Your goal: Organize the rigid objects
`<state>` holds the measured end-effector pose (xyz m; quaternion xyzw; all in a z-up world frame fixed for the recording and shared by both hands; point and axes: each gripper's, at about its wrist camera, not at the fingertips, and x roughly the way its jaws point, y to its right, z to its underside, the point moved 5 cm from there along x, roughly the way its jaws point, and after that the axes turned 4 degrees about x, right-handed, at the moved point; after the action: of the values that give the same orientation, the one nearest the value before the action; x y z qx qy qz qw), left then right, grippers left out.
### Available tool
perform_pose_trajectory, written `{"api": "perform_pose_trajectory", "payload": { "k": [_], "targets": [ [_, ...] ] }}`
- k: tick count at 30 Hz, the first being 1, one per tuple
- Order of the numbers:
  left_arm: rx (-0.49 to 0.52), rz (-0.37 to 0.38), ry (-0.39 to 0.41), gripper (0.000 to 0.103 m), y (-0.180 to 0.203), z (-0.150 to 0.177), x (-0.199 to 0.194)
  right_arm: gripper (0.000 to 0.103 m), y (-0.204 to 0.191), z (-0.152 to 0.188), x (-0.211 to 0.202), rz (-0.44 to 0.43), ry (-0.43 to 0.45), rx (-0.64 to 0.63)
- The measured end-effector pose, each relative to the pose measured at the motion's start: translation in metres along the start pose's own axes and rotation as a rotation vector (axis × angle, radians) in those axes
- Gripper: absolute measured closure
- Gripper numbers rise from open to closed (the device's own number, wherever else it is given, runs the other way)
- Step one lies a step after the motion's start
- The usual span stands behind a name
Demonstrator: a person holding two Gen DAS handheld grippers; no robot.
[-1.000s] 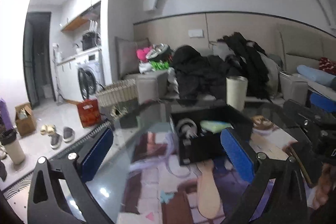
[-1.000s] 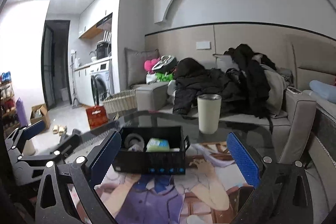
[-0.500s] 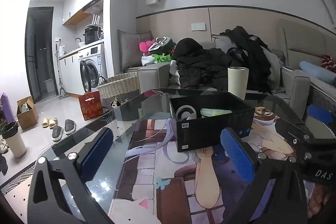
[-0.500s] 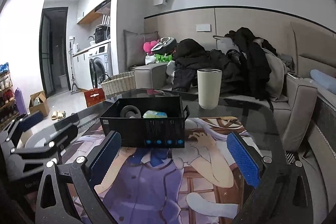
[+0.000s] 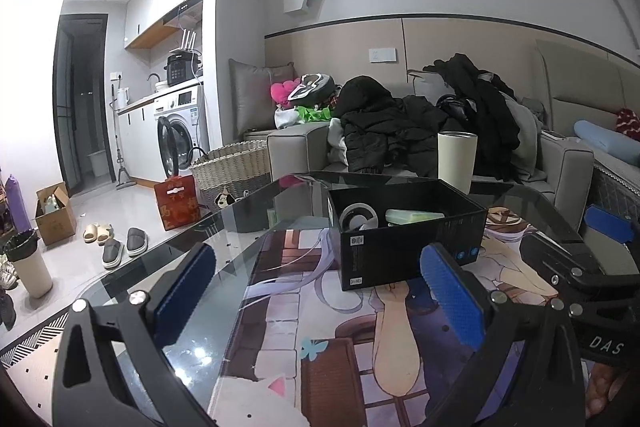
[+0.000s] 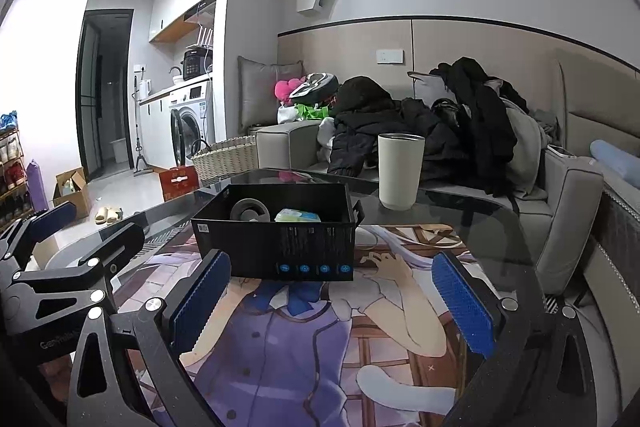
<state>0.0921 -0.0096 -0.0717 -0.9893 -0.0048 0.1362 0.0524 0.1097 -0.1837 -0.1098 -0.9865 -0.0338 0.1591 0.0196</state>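
Note:
A black open box (image 5: 404, 231) stands on the glass table on a printed mat (image 5: 320, 307); it also shows in the right wrist view (image 6: 280, 239). Inside it are a grey tape roll (image 5: 358, 219) (image 6: 250, 211) and a green-and-white pack (image 5: 414, 215) (image 6: 298, 215). A cream tumbler (image 5: 457, 159) (image 6: 400, 171) stands behind the box. My left gripper (image 5: 318, 295) is open and empty, short of the box. My right gripper (image 6: 330, 299) is open and empty in front of the box. Each gripper shows at the other view's edge.
The glass table's rim (image 6: 516, 227) curves close to a grey sofa (image 6: 568, 195) heaped with dark clothes (image 6: 420, 123). A wicker basket (image 5: 232, 167), a red bag (image 5: 176, 201) and slippers (image 5: 120, 247) are on the floor at left.
Both grippers have dropped lower and drawn nearer to the table, so the box looks larger and closer. Both stay open and empty.

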Motion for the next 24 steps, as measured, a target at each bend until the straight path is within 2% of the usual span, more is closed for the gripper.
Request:
{"api": "perform_pose_trajectory", "payload": {
  "k": [24],
  "targets": [
    [-0.006, 0.007, -0.021, 0.0, -0.002, 0.0014, 0.0017, 0.001, 0.0009, 0.0024, 0.0018, 0.014, -0.008, 0.004]
  ]
}}
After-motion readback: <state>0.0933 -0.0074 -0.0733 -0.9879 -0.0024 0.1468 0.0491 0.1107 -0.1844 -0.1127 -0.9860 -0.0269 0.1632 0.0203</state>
